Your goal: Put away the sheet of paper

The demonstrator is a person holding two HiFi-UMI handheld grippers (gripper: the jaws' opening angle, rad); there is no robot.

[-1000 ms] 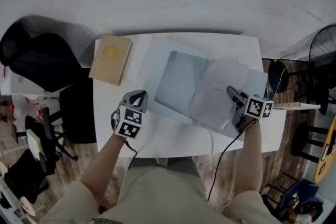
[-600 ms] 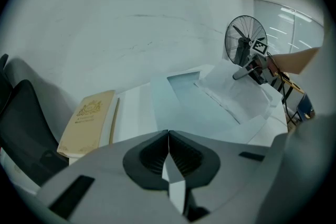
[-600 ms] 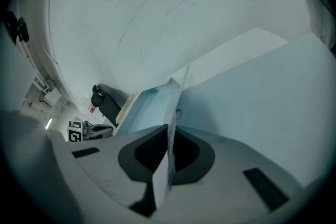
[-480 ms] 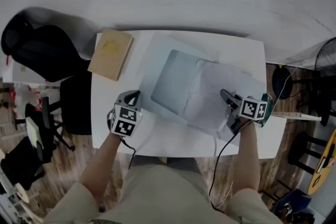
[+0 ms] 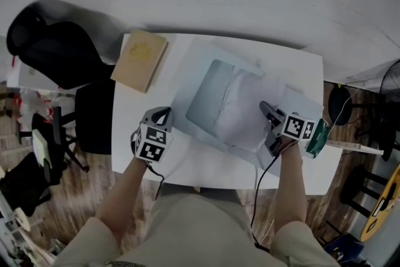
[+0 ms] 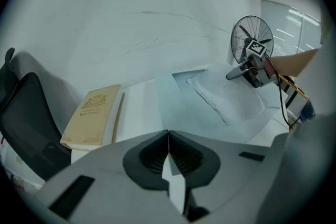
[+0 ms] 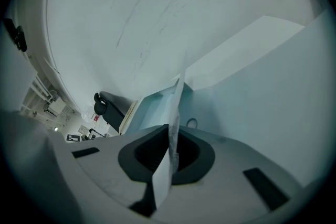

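A white sheet of paper (image 5: 240,112) lies partly inside a pale translucent folder (image 5: 201,100) spread open on the white table (image 5: 187,166). My right gripper (image 5: 264,108) is shut on the sheet's right edge; in the right gripper view the paper (image 7: 176,105) stands edge-on between its pads (image 7: 170,136). My left gripper (image 5: 164,114) is shut on the folder's near left corner, and a thin pale flap shows between its jaws (image 6: 168,136). The left gripper view shows the folder (image 6: 178,107), the crumpled sheet (image 6: 231,99) and the right gripper (image 6: 232,75) beyond.
A tan book (image 5: 140,60) lies at the table's far left corner, also visible as the book (image 6: 93,115). A black chair (image 5: 59,56) stands to the left. A floor fan (image 6: 251,42) and stools are on the right. A cable hangs from the right gripper.
The right gripper has moved left and slightly nearer with the sheet, which now bulges and lies further over the folder. The left gripper has hardly moved.
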